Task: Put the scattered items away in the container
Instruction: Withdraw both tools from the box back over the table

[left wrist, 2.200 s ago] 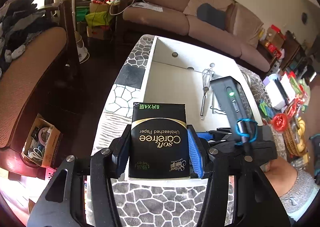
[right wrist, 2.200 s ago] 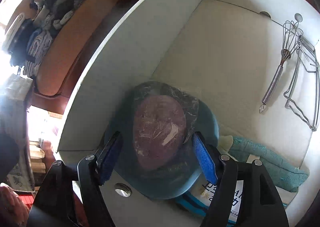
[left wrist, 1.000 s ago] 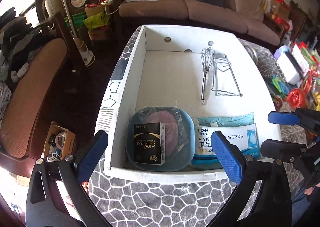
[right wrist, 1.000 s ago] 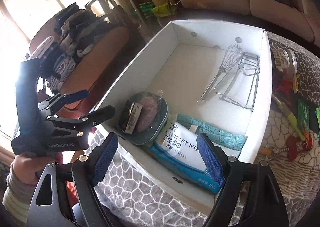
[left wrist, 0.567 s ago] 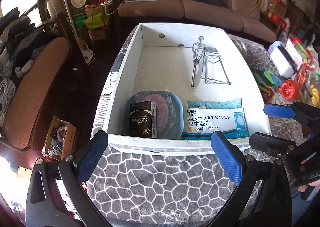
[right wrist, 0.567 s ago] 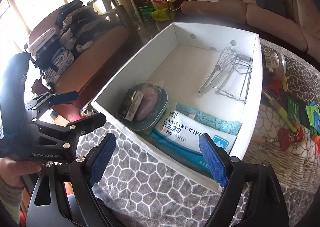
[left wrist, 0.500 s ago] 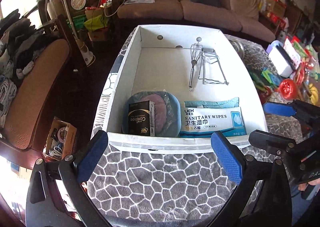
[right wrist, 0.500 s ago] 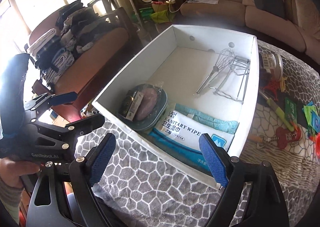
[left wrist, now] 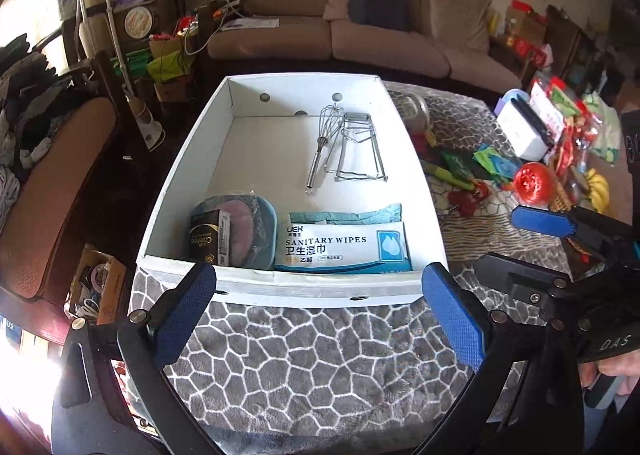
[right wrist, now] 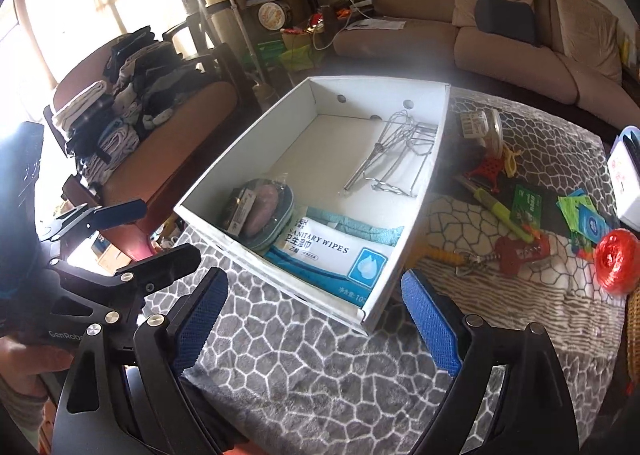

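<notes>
We see the white box (left wrist: 280, 289) sitting on the grey cobble-patterned cloth (left wrist: 312, 351), its near wall just beyond both grippers. The left gripper (left wrist: 320, 311) hangs over the cloth with its blue pads spread wide and nothing between them. The right gripper (right wrist: 316, 319) is likewise over the cloth by the near corner of the box; its jaws are opening and hold nothing.

Inside the box, along the near wall, lies a teal dish (left wrist: 262, 233) with a wrapped purplish lump on it, and a black tissue pack (left wrist: 210, 239) leans against that dish on its left side. Just to the right lies a pack of sanitary wipes (left wrist: 344, 247), resting on a teal cloth (left wrist: 348, 213) whose far edge shows behind it. Farther back on the right of the box floor we find a wire whisk (left wrist: 322, 139) and, touching it, a wire rack (left wrist: 358, 151).

To the right of the box, scattered items are on the table — a plastic jar (right wrist: 482, 127) on its side, a yellow-green tool (right wrist: 500, 215), a red corkscrew (right wrist: 516, 251), a green card (right wrist: 526, 205), bright sachets (right wrist: 584, 215) and a red ball of string (right wrist: 616, 255). A person's hand (right wrist: 24, 363) grips the left gripper's handle at the edge of the right wrist view.
</notes>
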{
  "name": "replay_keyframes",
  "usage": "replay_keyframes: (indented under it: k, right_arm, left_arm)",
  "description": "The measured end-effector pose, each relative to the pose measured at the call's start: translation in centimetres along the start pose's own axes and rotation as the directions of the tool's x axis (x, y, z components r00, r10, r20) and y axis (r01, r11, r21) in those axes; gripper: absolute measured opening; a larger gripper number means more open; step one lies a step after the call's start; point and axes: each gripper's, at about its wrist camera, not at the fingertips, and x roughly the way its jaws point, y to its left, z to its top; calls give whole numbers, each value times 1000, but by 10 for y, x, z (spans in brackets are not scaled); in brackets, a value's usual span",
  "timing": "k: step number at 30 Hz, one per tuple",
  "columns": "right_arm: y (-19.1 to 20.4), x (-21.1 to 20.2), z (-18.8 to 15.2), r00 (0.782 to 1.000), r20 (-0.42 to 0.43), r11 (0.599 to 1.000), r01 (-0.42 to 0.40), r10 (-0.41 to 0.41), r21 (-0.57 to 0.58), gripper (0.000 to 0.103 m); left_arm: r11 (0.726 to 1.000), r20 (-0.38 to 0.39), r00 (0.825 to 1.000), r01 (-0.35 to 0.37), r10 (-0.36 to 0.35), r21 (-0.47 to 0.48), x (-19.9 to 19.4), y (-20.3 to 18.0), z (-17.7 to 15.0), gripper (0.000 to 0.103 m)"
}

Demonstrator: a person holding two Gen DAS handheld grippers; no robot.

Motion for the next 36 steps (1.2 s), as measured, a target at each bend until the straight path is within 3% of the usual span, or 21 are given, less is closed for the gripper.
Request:
replay_keyframes:
  k: [8,14,25,28,31,36]
  right_arm:
    - [-60,-27,-21,998,26,996,52,-54,70,91]
    - [-128,-44,-45,994,21,983,103,-107,149,95]
    - [-240,-45,-97,979,-39,920,200,-199,337,103]
    - [-262,-40,-96,985,-30,904,168,-170,394,103]
    - [-282,-35,-89,996,16,879,70,-88,471,103]
    - [-298,-21,-76,997,82,847,-38,-7,530,103]
  left_arm:
    - [998,-23,999,45,-44,35,31,-69,3,103]
    - [992,-48,993,107,-104,64,59,-123,6,103]
    - [977,-57,984,173,-167,123,109,-198,2,103]
    - [964,-29,974,228,-226,134,117,-206,0,103]
    - [948,1,954,299,-301,108,125,-207,-4,103]
    - [929,4,935,351,-354,116,143,-206,-19,103]
